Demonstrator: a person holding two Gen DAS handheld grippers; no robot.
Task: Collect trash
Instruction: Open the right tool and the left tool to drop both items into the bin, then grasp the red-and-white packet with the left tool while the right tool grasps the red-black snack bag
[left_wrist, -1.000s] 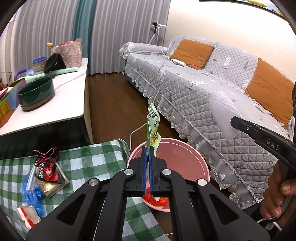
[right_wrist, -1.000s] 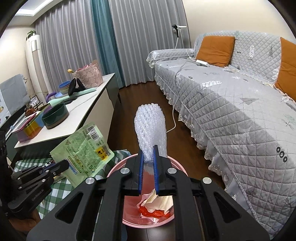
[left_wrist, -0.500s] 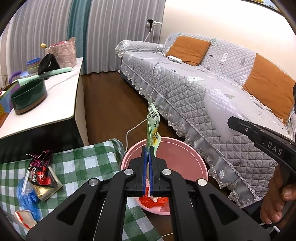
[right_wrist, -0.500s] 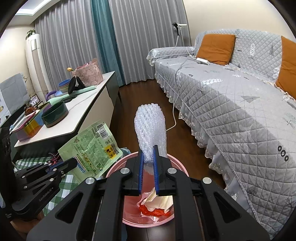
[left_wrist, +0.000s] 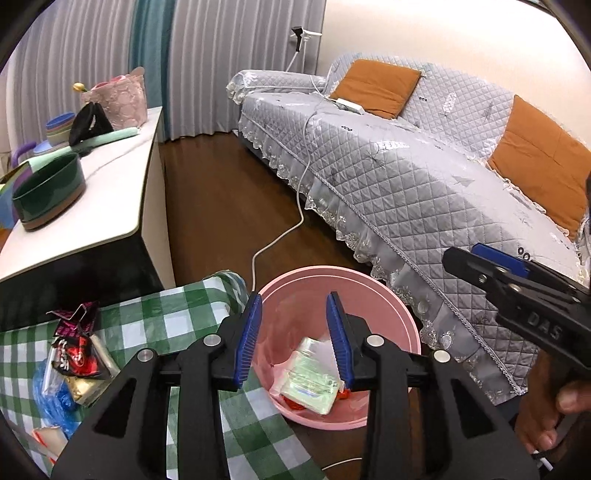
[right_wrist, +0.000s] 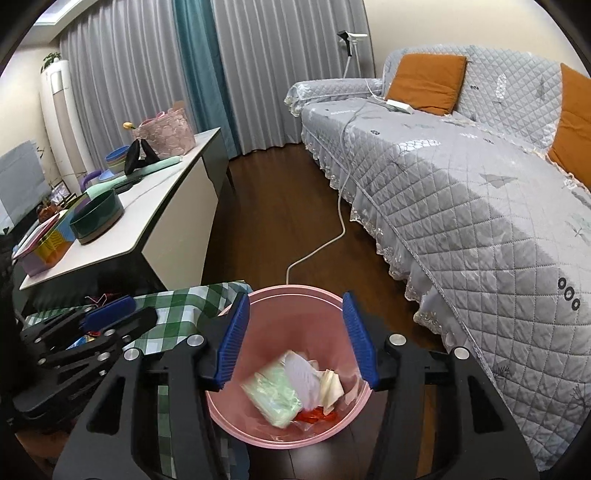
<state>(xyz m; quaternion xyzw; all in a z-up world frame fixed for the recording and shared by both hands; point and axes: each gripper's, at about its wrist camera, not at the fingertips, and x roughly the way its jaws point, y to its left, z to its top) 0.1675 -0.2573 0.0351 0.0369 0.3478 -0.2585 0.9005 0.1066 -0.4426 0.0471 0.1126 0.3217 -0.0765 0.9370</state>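
Hovering above round pink plastic bin (right_wrist: 334, 302), left gripper (left_wrist: 293, 332) and right gripper (right_wrist: 295, 338) jaws just opening, nothing between them. Green printed wrapper (right_wrist: 275, 397) and white bubble wrap (right_wrist: 304, 380) inside bin.

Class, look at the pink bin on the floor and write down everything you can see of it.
The round pink plastic bin stands upright and lidless on the dark wood floor, between the green-checked tablecloth and the grey quilted sofa. It has smooth walls and a thin rim. Inside lie a pale green packet, a strip of clear bubble wrap, crumpled beige paper and a red wrapper. Both open grippers are above it; neither touches it.
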